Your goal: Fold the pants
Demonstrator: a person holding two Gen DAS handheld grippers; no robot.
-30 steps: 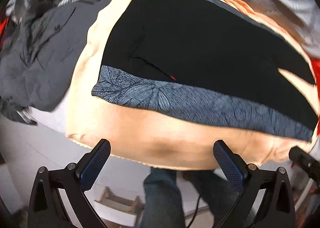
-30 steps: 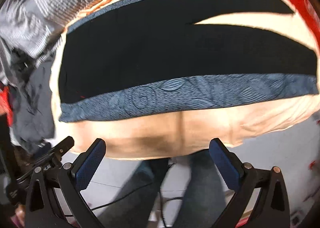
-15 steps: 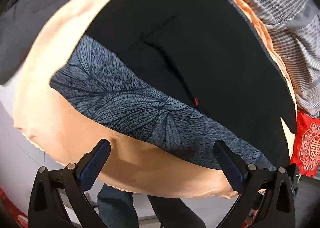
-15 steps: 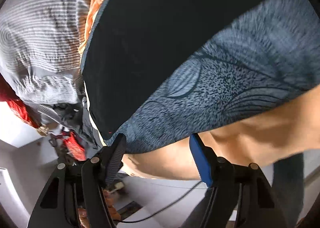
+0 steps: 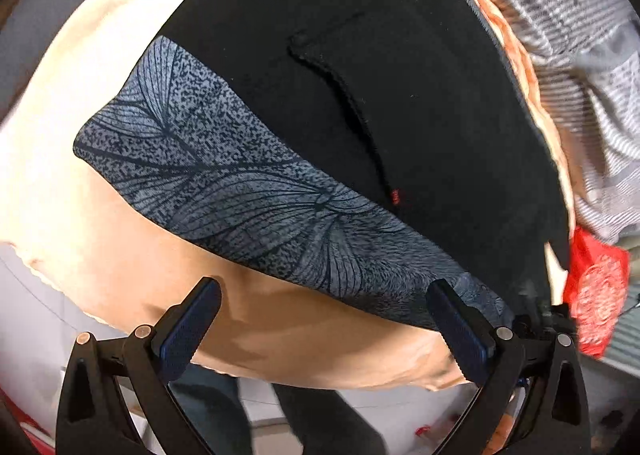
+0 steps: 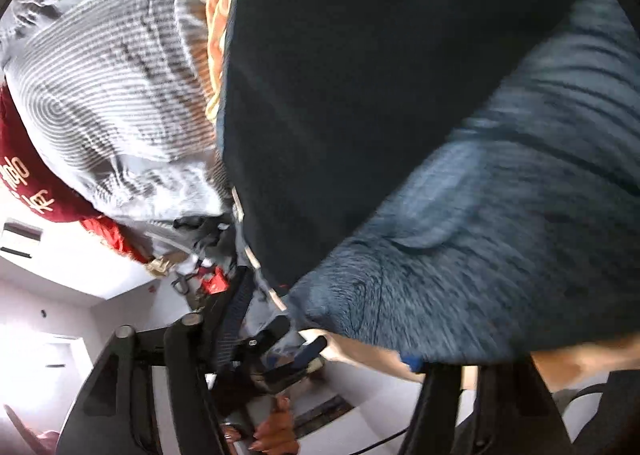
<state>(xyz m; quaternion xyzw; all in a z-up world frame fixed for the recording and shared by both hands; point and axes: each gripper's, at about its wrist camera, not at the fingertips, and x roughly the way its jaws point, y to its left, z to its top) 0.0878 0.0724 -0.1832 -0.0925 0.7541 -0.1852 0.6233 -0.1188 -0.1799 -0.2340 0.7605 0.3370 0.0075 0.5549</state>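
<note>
Both claws dropped close to the soft, floppy black pants [image 5: 400, 103]; left claw [image 5: 324, 331] gapes wide, right claw [image 6: 320, 335] is closing at their patterned edge [image 6: 460, 275], a good grab spot.

The pants [image 5: 360, 103] lie flat on a sheet-covered bed [image 5: 100, 239], their patterned side panel [image 5: 256, 199] along the near edge. Striped bedding [image 5: 580, 67] is bunched behind them. The left claw [image 5: 322, 329] hangs over the bed's edge, before the panel.
</note>
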